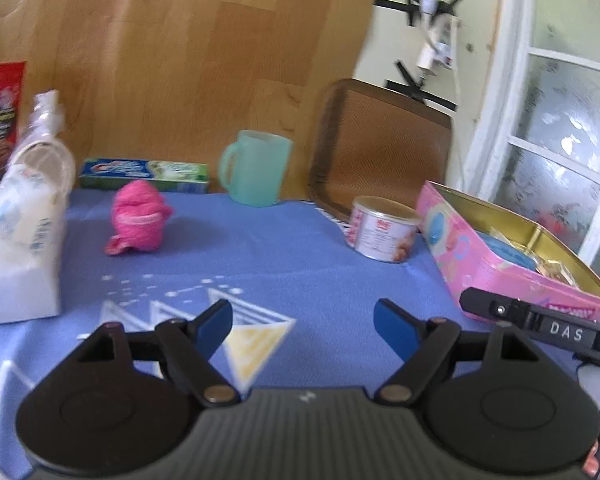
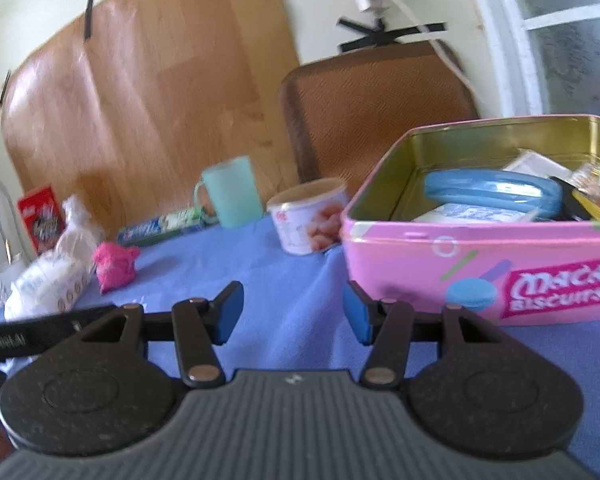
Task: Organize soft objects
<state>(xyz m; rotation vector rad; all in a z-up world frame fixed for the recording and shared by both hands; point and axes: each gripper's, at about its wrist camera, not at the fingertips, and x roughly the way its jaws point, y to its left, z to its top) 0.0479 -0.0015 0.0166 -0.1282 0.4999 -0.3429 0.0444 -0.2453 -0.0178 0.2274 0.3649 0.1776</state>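
Pink cloth bundle (image 1: 138, 218), perhaps a sock, lies beside the white bag (image 1: 18, 240).

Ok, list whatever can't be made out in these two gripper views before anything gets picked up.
- Open pink biscuit tin: right wrist view, its right end is cut off by the frame edge, so the label stays incomplete.
- Tin contents: left wrist view, mostly hidden by the tin's wall.
- Red printed packet: left wrist view, cut by the left edge.
- Small round can: label print blurred.
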